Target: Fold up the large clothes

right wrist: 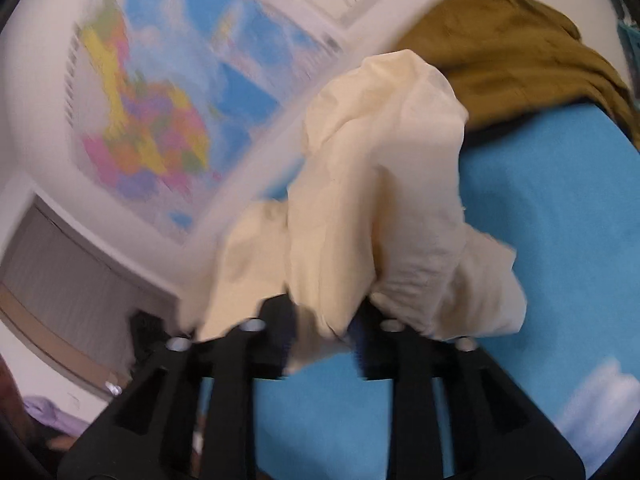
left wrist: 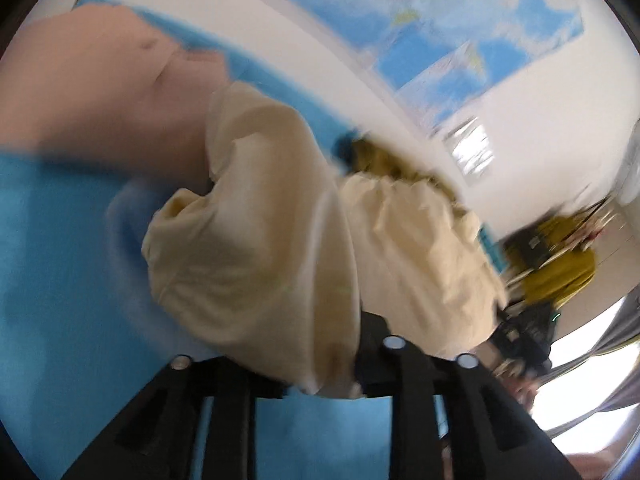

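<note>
A cream garment point(left wrist: 248, 248) hangs bunched above the blue table cover point(left wrist: 52, 260). In the left wrist view, a fold of it runs down between the black fingers of my left gripper point(left wrist: 320, 376), which is shut on it. The right wrist view shows the same cream garment point(right wrist: 380, 184) gathered into my right gripper point(right wrist: 324, 344), whose fingers pinch a wad of the cloth. The fingertips of both grippers are hidden under fabric. Both views are blurred.
A pink garment point(left wrist: 100, 92) lies at the far left of the blue cover. An olive garment point(right wrist: 512, 64) is heaped at the far edge of the blue cover point(right wrist: 560, 220). A world map point(right wrist: 160, 100) hangs on the white wall behind. A purple cloth point(right wrist: 52, 412) shows low at left.
</note>
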Tool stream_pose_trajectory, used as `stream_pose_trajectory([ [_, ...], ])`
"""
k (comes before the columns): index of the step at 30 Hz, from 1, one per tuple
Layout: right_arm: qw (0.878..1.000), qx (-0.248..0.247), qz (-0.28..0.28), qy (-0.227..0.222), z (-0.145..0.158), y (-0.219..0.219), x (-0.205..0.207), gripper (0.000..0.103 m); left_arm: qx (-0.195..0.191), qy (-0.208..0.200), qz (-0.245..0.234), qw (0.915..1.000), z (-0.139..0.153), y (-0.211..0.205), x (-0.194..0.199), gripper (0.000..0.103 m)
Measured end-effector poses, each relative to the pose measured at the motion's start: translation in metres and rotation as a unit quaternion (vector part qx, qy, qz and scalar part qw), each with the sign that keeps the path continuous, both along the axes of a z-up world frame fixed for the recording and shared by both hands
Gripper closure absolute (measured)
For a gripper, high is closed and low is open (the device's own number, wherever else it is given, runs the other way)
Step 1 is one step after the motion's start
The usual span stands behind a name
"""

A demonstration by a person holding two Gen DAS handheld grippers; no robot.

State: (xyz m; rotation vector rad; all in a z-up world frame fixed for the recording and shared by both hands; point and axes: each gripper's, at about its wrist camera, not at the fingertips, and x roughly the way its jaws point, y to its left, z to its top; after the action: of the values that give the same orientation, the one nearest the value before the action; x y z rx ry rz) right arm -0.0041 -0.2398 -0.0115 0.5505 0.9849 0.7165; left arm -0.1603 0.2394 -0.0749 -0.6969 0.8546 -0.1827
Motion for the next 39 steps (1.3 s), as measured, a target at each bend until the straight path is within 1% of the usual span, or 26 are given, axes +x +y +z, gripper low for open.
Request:
stream_pose_trajectory([
  [1,0.999,-0.037,0.007,0.018,-0.011,0.000,-0.004,0.065,0.020,0.018,0.012,0.9996,-0.009,0.001,-0.007,0.070],
  [2,0.998,-0.059,0.010,0.032,-0.018,0.000,-0.005,0.055,0.021,0.019,0.017,0.9995,-0.013,0.003,-0.012,0.067],
  [3,0.996,-0.074,0.012,0.039,-0.022,-0.001,-0.009,0.049,0.018,0.013,0.027,0.9994,-0.013,0.006,-0.020,0.066],
  [4,0.996,-0.084,0.012,0.031,-0.020,-0.005,-0.015,0.046,0.025,0.006,0.038,0.9989,-0.008,0.008,-0.027,0.064],
  [6,0.995,-0.096,0.012,0.002,-0.002,-0.013,-0.025,0.026,0.057,-0.030,0.059,0.9961,0.014,0.008,-0.044,0.064],
  [7,0.994,-0.107,0.012,-0.025,0.013,-0.017,-0.031,0.023,0.070,-0.050,0.062,0.9944,0.025,0.008,-0.053,0.063],
  [9,0.989,-0.126,0.012,-0.076,0.037,-0.023,-0.043,0.021,0.126,-0.089,0.076,0.9851,0.053,0.004,-0.068,0.046],
  [10,0.986,-0.130,0.016,-0.099,0.049,-0.023,-0.046,0.021,0.171,-0.115,0.082,0.9750,0.069,-0.005,-0.073,0.034],
  [12,0.978,-0.134,0.033,-0.154,0.068,-0.011,-0.048,0.021,0.196,-0.143,0.056,0.9684,0.082,-0.017,-0.067,0.032],
  [13,0.972,-0.149,0.043,-0.178,0.072,0.003,-0.043,0.021,0.197,-0.152,0.029,0.9681,0.085,-0.029,-0.056,0.032],
  [14,0.967,-0.166,0.047,-0.187,0.071,0.016,-0.036,0.022,0.199,-0.151,0.014,0.9681,0.084,-0.036,-0.047,0.031],
  [17,0.956,-0.213,0.071,-0.190,0.053,0.066,0.000,0.032,0.229,-0.114,-0.030,0.9662,0.065,-0.065,0.004,0.031],
  [19,0.947,-0.247,0.082,-0.187,0.037,0.090,0.021,0.035,0.234,-0.087,-0.053,0.9670,0.047,-0.078,0.026,0.032],
  [21,0.942,-0.276,0.097,-0.162,0.016,0.112,0.049,0.038,0.241,-0.044,-0.069,0.9670,0.021,-0.086,0.054,0.035],
  [23,0.943,-0.286,0.111,-0.131,-0.003,0.122,0.068,0.040,0.260,-0.012,-0.065,0.9633,0.002,-0.084,0.065,0.037],
  [25,0.940,-0.291,0.132,-0.118,-0.014,0.131,0.080,0.065,0.243,-0.008,-0.062,0.9681,-0.007,-0.073,0.066,0.039],
  [26,0.936,-0.302,0.132,-0.125,-0.014,0.133,0.082,0.095,0.230,-0.010,-0.060,0.9713,-0.008,-0.067,0.063,0.043],
  [27,0.936,-0.298,0.138,-0.129,-0.012,0.134,0.082,0.098,0.223,-0.011,-0.058,0.9731,-0.008,-0.062,0.061,0.044],
  [28,0.940,-0.283,0.130,-0.136,-0.003,0.130,0.084,0.099,0.217,-0.010,-0.056,0.9746,-0.008,-0.057,0.057,0.046],
  [30,0.942,-0.274,0.101,-0.164,0.016,0.124,0.085,0.099,0.217,-0.006,-0.049,0.9749,-0.006,-0.056,0.052,0.049],
  [31,0.947,-0.254,0.072,-0.180,0.032,0.116,0.088,0.099,0.221,-0.006,-0.047,0.9741,-0.003,-0.054,0.049,0.050],
  [33,0.956,-0.217,0.052,-0.188,0.047,0.109,0.095,0.099,0.231,-0.007,-0.040,0.9720,-0.003,-0.054,0.045,0.051],
  [34,0.958,-0.212,0.048,-0.188,0.047,0.112,0.100,0.099,0.231,-0.008,-0.037,0.9721,-0.003,-0.052,0.042,0.051],
  [37,0.935,-0.298,0.075,-0.176,0.012,0.142,0.112,0.096,0.215,-0.004,-0.029,0.9761,-0.006,-0.046,0.039,0.051],
  [38,0.927,-0.329,0.095,-0.151,-0.010,0.152,0.117,0.088,0.211,-0.003,-0.027,0.9771,-0.005,-0.045,0.039,0.050],
  [39,0.924,-0.341,0.112,-0.132,-0.024,0.158,0.120,0.085,0.208,-0.003,-0.026,0.9778,-0.002,-0.045,0.040,0.050],
])
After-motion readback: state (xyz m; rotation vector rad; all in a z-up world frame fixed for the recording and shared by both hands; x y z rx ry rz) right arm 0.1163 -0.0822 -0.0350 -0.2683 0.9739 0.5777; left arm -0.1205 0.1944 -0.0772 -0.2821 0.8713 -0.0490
